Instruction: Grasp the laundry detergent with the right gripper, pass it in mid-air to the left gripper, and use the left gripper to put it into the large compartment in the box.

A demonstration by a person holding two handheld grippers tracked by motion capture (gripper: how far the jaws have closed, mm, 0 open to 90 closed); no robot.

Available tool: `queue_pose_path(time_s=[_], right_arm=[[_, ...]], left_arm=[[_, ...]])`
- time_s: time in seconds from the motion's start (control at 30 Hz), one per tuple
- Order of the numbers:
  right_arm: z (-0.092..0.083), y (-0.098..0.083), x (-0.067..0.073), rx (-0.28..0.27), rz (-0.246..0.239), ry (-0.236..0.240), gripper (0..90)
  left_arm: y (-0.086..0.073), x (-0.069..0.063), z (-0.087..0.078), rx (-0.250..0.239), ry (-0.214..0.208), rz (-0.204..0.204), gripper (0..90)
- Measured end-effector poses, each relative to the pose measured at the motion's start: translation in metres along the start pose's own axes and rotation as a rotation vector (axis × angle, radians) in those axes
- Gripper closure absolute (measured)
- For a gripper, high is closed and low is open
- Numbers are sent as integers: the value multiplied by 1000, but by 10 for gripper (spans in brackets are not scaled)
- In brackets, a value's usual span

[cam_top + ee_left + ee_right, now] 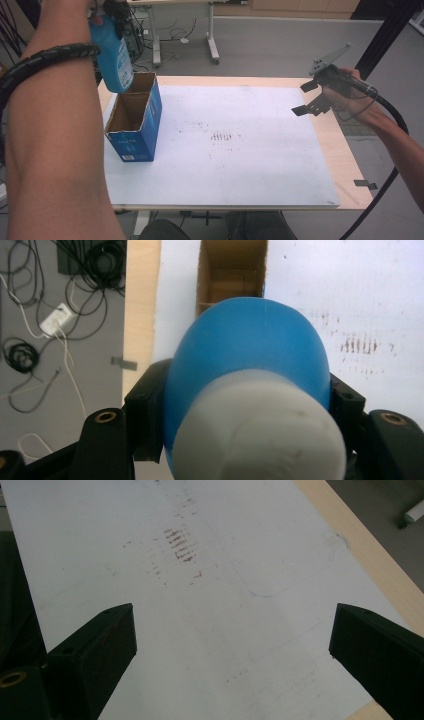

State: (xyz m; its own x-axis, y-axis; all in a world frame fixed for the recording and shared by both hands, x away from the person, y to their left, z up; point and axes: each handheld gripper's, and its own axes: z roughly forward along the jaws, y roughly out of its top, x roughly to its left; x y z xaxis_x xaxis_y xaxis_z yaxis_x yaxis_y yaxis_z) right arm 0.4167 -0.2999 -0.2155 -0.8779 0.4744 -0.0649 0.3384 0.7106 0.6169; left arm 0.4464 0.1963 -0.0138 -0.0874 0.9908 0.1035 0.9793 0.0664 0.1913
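Right now my left gripper (116, 15) is raised at the far left corner of the table (345, 165), and its jaws are closed on a blue bottle (114, 57). From the high view the bottle hangs bottom-down, its lower end just above the open top of a blue cardboard box (134, 120), at the box's far end. I cannot tell whether the bottle's bottom touches the box rim or sits slightly clear of it. From the left gripper view I look down along the bottle (247, 365): its white cap (257, 430) is nearest the camera, the rounded blue body swells below it, and the two black jaws press against the body on either side. Beyond the bottle I see the brown inside of the box (232, 275), open and standing on the white mat (370, 300).

My right gripper (312, 97) is held above the right edge of the table, well apart from the box and the bottle. Its jaws are spread wide with nothing between them. In the right gripper view the two black jaws stand far apart at the bottom corners, and between them I see the white mat (225, 630) with a patch of small brown marks (177, 547) and the pale wooden table edge (360, 545) at the right.

The box stands upright on the left part of the mat, its long side running away from me.
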Motion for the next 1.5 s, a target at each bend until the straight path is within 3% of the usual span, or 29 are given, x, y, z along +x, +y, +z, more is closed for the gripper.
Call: queue_pose_path(time_s=[0.2,0.37,0.83,1.5], right_arm=[[0,1,3,3,-10,-2,48],[2,0,4,14,-21,-3,48],[9,2,6,33,-32,6,48],[14,4,8,40,-40,6,49]], left_arm=[[0,8,9,5,10,-44,362],[0,10,16,9,-2,-55,362],[2,12,42,29,-26,-61,362],[-3,16,102,69,-34,-63,362]])
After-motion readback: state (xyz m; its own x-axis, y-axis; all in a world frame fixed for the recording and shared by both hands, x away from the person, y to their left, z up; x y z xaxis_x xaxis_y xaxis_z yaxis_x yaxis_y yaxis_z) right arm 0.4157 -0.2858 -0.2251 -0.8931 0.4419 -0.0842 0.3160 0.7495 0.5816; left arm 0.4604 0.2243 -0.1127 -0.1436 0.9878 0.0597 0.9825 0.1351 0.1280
